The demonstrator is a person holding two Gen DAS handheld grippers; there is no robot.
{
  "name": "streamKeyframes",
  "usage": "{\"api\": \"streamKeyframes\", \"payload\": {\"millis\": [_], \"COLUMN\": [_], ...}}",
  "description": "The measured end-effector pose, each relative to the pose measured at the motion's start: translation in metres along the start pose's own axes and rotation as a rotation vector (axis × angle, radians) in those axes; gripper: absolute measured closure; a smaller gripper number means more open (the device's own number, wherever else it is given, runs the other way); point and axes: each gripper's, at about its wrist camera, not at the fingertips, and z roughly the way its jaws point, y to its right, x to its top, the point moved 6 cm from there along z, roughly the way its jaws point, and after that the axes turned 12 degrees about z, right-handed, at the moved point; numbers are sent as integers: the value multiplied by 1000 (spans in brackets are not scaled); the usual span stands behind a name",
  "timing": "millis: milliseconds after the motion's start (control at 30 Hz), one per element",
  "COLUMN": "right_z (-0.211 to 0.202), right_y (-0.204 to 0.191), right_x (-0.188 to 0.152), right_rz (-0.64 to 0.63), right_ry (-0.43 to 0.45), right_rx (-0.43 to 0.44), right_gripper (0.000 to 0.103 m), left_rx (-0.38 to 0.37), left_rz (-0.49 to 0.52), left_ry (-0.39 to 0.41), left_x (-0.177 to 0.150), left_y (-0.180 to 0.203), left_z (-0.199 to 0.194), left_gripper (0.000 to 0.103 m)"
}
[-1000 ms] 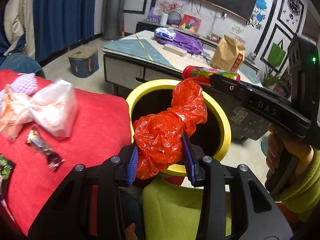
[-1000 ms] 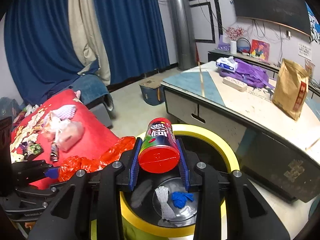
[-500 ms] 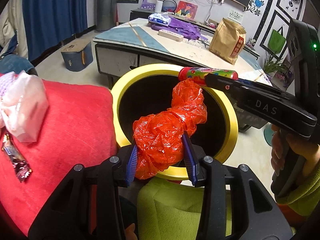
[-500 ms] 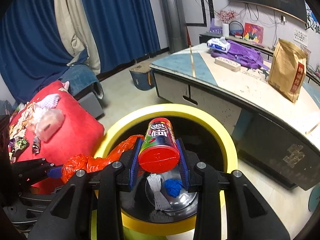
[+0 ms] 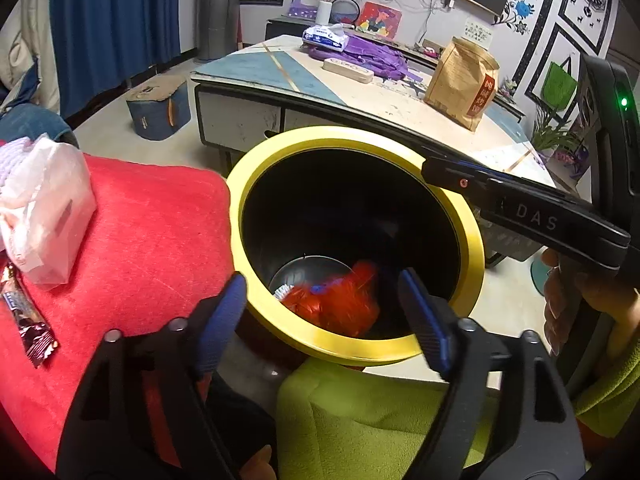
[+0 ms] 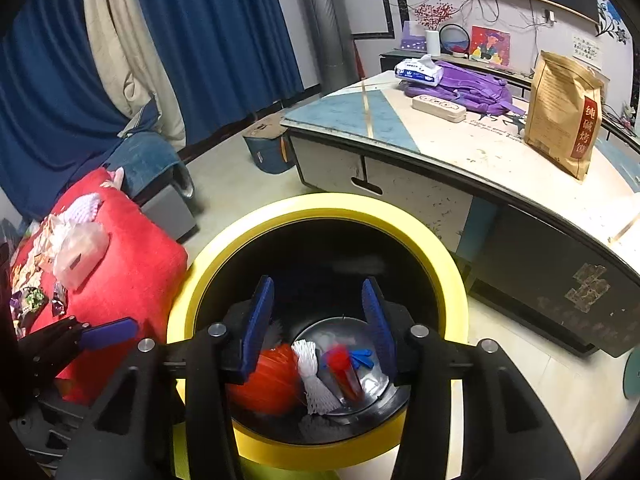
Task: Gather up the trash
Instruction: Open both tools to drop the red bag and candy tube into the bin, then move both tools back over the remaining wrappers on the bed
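Left wrist view shows both jaws have just been opening, nothing between them; the red plastic bag lies inside the yellow-rimmed bin. Light, crinkly, slippery: pinch its bunched middle.

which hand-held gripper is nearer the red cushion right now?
Left. The left hand-held gripper hangs open at the bin rim right beside the red cushion; the right hand-held gripper is open over the bin's middle.

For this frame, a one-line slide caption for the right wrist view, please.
Right gripper open over the yellow-rimmed bin, its jaws just opened and empty; red plastic bag, white net and snack can lie inside.
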Motion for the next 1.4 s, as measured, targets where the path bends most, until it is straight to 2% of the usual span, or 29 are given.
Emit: {"api": "streamKeyframes", "payload": {"millis": [33,200,467,700,1000,1400], "right_z": [-1,-10,-36,-56,-79,-92], "right_y": [0,-3,-33,-64,-96,-142], "right_x": [0,4,7,4,-1,-17], "right_rz": [2,3,-52,-119,-161,-263], "right_ry": [4,31,94,128,145,149], "right_rx": [1,18,80,135,214,270], "right_gripper": [54,47,39,35,31,30], "left_rx": [-1,42,150,185,266,355], "left_rz": [-10,-55,-105,-146,-190,-279], "left_ry": [4,34,112,145,220,297], "left_x": [0,0,0,-8,-12,-21], "left_y": [-2,-15,-41,-55,-80,-118], "left_z": [-2,-21,-64,-89,-129,-173], "left_gripper": [22,11,11,11,11,11]}}
